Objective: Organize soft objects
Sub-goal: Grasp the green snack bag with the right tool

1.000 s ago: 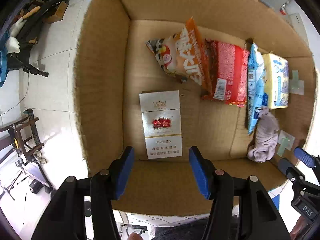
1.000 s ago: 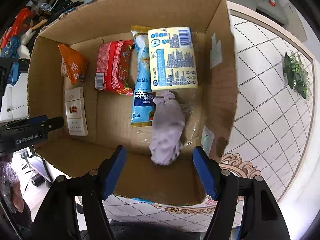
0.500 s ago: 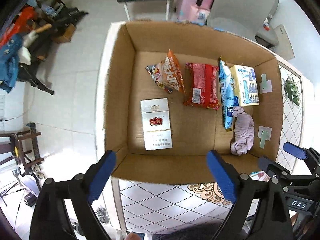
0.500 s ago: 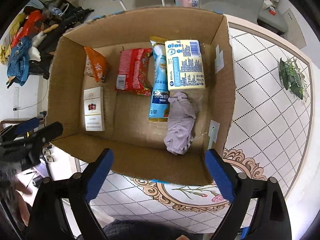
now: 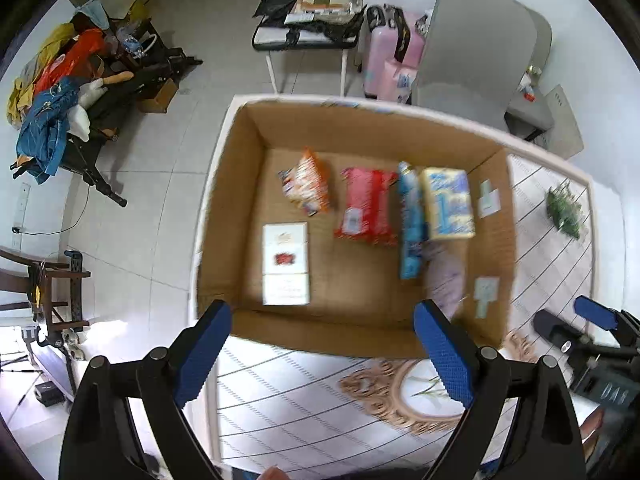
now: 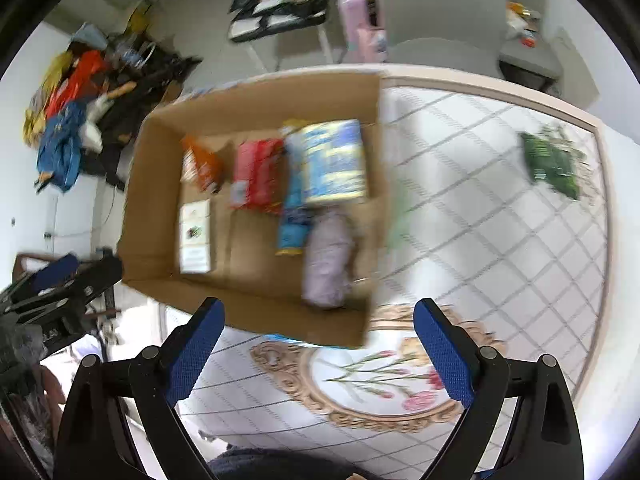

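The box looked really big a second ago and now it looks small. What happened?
Both grippers rose away from the cardboard box. The left gripper and the right gripper spread their jaws wider and hold nothing. The white carton and the lilac cloth lie where they were let go. The snack bags and the yellow pack have not moved either.
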Demonstrator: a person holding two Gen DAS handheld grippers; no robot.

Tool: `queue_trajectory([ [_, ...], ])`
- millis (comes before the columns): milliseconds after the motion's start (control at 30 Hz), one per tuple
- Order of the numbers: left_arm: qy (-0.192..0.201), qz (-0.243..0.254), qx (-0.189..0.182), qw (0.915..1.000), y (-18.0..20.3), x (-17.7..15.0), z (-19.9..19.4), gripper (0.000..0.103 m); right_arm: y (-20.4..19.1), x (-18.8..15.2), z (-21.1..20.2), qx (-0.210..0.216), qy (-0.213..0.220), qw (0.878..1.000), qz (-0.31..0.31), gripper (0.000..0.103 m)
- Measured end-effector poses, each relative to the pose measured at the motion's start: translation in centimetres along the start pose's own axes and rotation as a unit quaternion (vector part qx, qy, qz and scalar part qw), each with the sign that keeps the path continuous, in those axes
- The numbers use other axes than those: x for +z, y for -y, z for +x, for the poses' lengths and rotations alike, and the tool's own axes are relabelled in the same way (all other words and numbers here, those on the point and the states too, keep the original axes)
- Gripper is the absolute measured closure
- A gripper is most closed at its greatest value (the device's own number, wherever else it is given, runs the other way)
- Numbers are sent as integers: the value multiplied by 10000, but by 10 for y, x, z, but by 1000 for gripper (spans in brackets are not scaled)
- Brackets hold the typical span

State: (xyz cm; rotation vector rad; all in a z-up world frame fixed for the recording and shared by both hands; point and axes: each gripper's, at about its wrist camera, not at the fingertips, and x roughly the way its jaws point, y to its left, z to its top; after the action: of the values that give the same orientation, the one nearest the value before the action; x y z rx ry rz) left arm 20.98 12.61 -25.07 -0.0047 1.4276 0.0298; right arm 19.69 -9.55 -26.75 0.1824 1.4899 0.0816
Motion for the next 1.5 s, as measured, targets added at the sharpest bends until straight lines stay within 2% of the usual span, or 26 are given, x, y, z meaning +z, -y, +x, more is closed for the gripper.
queue_trajectory([
  [67, 130, -91, 24, 9999, 20, 5, -4, 10, 44, 12, -10, -363, 90, 9988, 306, 6],
  [100, 158, -91, -26, 9998, 35, 9, -5, 10, 68, 18, -14, -392, 95, 9977, 553, 6],
  [200, 183, 76, -88, 9998, 84, 23, 1, 10, 142, 36, -17, -127, 45, 9886, 1502, 6],
  [267, 196, 234, 36, 9995, 114, 32, 11, 10, 192, 46, -13, 182, 51, 9739, 2263, 6],
  [333, 133, 331, 221, 9991, 142, 43, 27, 10, 238, 58, 0, 339, 59, 9534, 2999, 6],
  [433, -52, 337, 293, 9990, 161, 55, 48, 10, 288, 75, 32, 503, -52, 9217, 3846, 6],
  [600, -301, 243, 448, 9982, 175, 71, 82, 10, 331, 102, 95, 679, -442, 8864, 4558, 6],
  [767, -540, 131, 506, 9972, 178, 79, 106, 10, 352, 116, 143, 653, -722, 8590, 5027, 7],
  [800, -572, 115, 521, 9969, 177, 80, 110, 10, 355, 116, 152, 646, -780, 8540, 5103, 9],
  [833, -585, 103, 528, 9968, 177, 80, 111, 10, 357, 117, 160, 621, -856, 8514, 5137, 16],
  [900, -634, 90, 506, 9967, 177, 81, 115, 10, 356, 120, 166, 406, -907, 8541, 5106, 25],
  [933, -629, 75, 458, 9969, 176, 81, 115, 10, 353, 123, 166, 266, -933, 8603, 5005, 33],
  [1000, -633, 100, 438, 9970, 176, 81, 115, 10, 342, 132, 168, 46, -996, 8821, 4604, 45],
  [1067, -657, 125, 419, 9969, 176, 79, 115, 10, 326, 136, 172, -148, -1097, 9059, 4088, 61],
  [1100, -662, 126, 400, 9969, 176, 78, 115, 10, 319, 138, 174, -280, -1134, 9163, 3830, 61],
  [1233, -727, 121, 287, 9969, 171, 72, 114, 10, 292, 130, 179, -672, -1199, 9456, 2950, 64],
  [1333, -711, 169, 271, 9970, 168, 66, 112, 10, 270, 120, 184, -959, -1234, 9629, 2199, 65],
  [1400, -718, 185, 249, 9969, 164, 62, 111, 10, 254, 112, 188, -1189, -1301, 9704, 1649, 65],
  [1500, -750, 156, 189, 9969, 156, 56, 110, 10, 238, 102, 198, -1362, -1469, 9726, 1177, 63],
])
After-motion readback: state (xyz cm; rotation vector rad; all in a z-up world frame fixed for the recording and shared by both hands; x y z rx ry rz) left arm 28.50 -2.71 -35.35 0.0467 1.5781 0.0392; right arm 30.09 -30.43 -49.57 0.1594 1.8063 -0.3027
